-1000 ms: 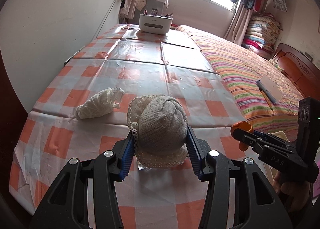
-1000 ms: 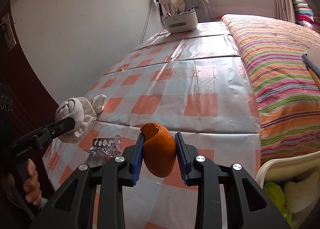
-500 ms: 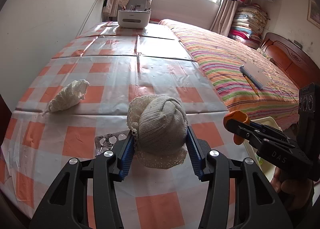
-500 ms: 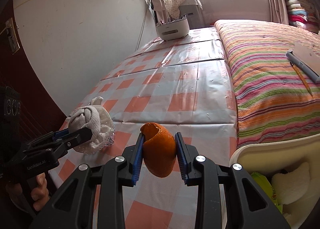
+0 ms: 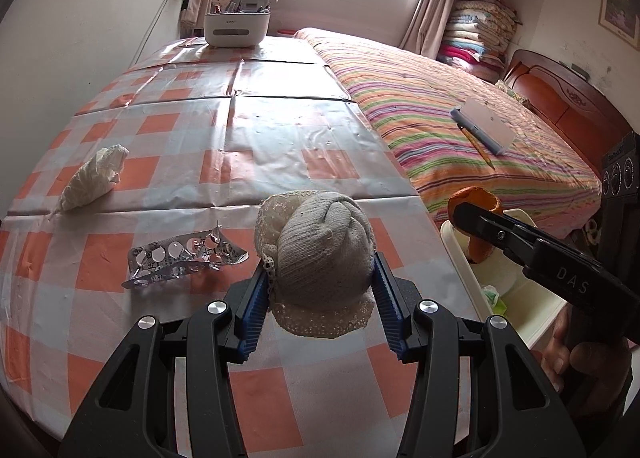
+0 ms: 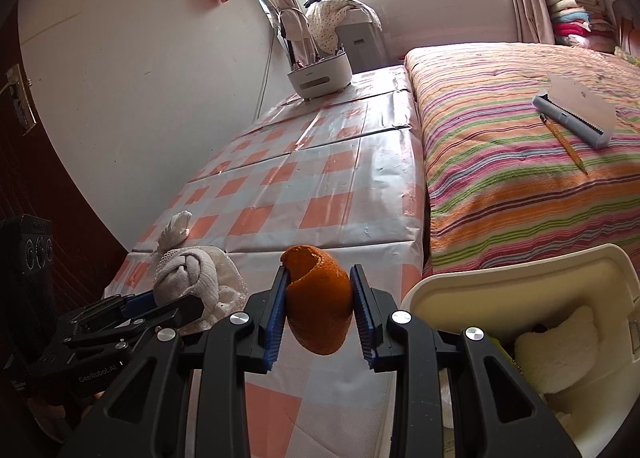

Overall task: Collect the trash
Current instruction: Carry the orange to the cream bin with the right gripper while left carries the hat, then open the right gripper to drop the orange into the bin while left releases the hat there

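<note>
My left gripper [image 5: 320,290] is shut on a balled grey sock with a lace rim [image 5: 324,254], held above the checked tablecloth [image 5: 256,161]; the sock shows in the right wrist view [image 6: 188,278] too. My right gripper [image 6: 319,312] is shut on an orange peel [image 6: 318,298], held near the table's right edge beside a cream bin [image 6: 500,282]. In the left wrist view the peel [image 5: 476,201] hangs over the bin's rim [image 5: 464,262]. An empty foil pill blister [image 5: 180,262] and a crumpled white tissue [image 5: 92,181] lie on the table.
A white caddy with tools [image 5: 236,23] stands at the table's far end. A striped bed [image 5: 460,113] with a notebook and pencil [image 5: 482,129] runs along the right. The bin holds a white wad [image 6: 556,350] and green packaging. A wall is at the left.
Both grippers have moved right toward the bin with their loads. The pill blister, earlier hidden under the sock, now lies exposed on the table.
</note>
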